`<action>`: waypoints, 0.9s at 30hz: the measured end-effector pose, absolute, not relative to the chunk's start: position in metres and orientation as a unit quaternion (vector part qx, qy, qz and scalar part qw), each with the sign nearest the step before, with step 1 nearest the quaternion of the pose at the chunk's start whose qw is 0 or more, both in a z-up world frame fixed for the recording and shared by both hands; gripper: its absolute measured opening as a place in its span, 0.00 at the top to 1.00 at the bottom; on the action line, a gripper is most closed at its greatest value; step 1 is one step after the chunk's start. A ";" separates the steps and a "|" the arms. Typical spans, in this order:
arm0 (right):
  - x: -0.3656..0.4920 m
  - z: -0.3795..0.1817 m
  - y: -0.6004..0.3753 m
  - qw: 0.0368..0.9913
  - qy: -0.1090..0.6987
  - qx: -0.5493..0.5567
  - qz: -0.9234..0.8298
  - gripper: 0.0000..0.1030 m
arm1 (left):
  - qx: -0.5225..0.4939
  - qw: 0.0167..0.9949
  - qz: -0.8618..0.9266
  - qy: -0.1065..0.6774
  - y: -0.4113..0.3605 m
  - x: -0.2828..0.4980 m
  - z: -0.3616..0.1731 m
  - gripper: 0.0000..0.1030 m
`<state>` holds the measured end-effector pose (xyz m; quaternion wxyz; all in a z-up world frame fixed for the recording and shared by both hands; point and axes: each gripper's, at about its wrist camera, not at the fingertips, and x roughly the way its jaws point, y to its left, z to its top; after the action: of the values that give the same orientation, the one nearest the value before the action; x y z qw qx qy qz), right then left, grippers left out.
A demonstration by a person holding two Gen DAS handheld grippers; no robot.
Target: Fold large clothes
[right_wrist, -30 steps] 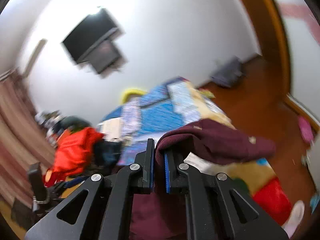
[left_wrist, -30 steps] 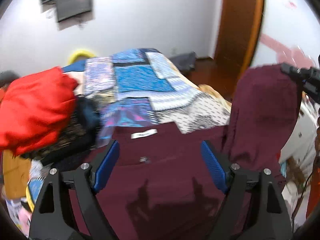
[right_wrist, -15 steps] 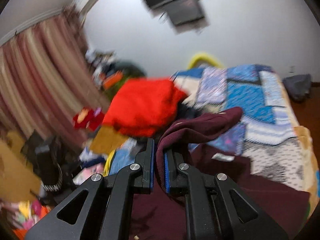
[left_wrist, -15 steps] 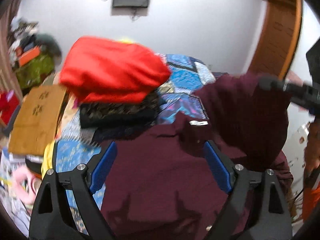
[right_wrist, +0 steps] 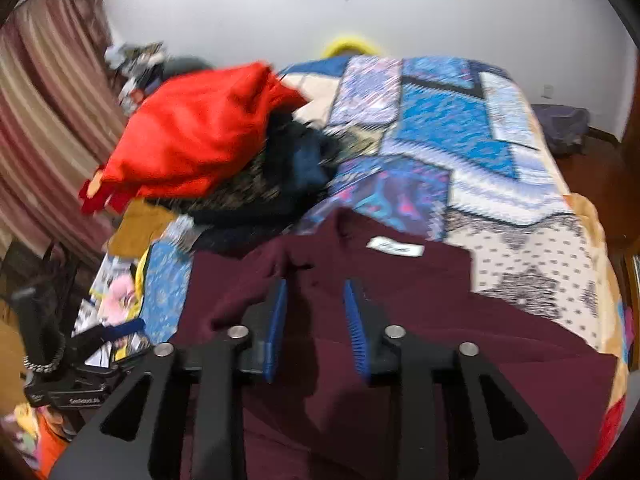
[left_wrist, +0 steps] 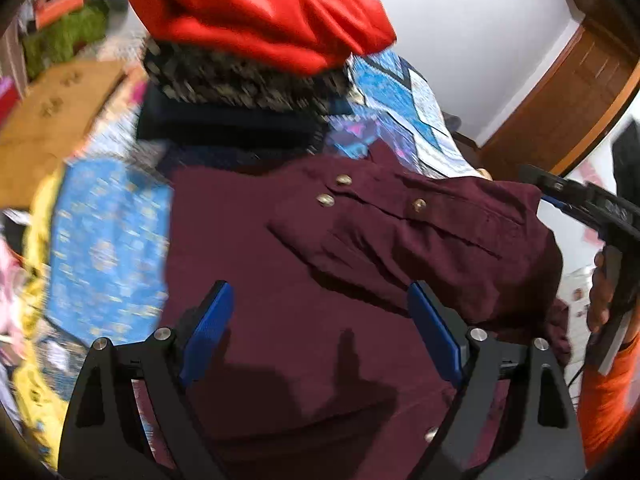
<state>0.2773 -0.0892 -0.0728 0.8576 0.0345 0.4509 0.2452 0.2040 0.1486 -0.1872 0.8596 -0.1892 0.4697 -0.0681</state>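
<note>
A large maroon garment [left_wrist: 248, 248] lies spread on the bed, and one side is folded over the middle so that a placket with gold buttons [left_wrist: 419, 205] faces up. Its white neck label [right_wrist: 395, 247] shows in the right wrist view. My left gripper [left_wrist: 320, 320] hovers wide open over the cloth with nothing between its pads. My right gripper [right_wrist: 315, 320] is opening just above the folded part; its pads no longer press on the cloth. The right gripper [left_wrist: 550, 196] also shows in the left wrist view, at the fold's right edge, held by a hand [left_wrist: 600, 296].
A stack of folded clothes with a red garment [left_wrist: 256, 12] on top sits at the far left of the patchwork quilt [right_wrist: 460, 140]. Clutter and a striped curtain [right_wrist: 40, 120] lie left of the bed. A wooden door [left_wrist: 580, 92] stands to the right.
My right gripper carried the maroon fold leftward across the garment, lowered it and opened off it. My left gripper swung closer over the cloth and stayed open.
</note>
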 end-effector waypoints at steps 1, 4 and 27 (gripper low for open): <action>0.276 -0.070 -0.097 0.862 0.446 0.033 0.238 0.58 | -0.198 0.855 -0.074 0.473 0.148 0.208 -0.190 0.14; 0.263 -0.058 -0.129 0.886 0.416 0.024 0.203 0.50 | -0.247 0.829 -0.093 0.494 0.147 0.232 -0.211 0.14; 0.206 -0.087 -0.291 0.897 0.426 0.114 0.036 0.47 | -0.151 0.904 -0.083 0.392 0.085 0.276 -0.136 0.94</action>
<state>0.2056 -0.2914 -0.0869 0.8969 0.1142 0.4256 0.0364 0.2761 0.0849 -0.1356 0.9036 -0.1512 0.3923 -0.0825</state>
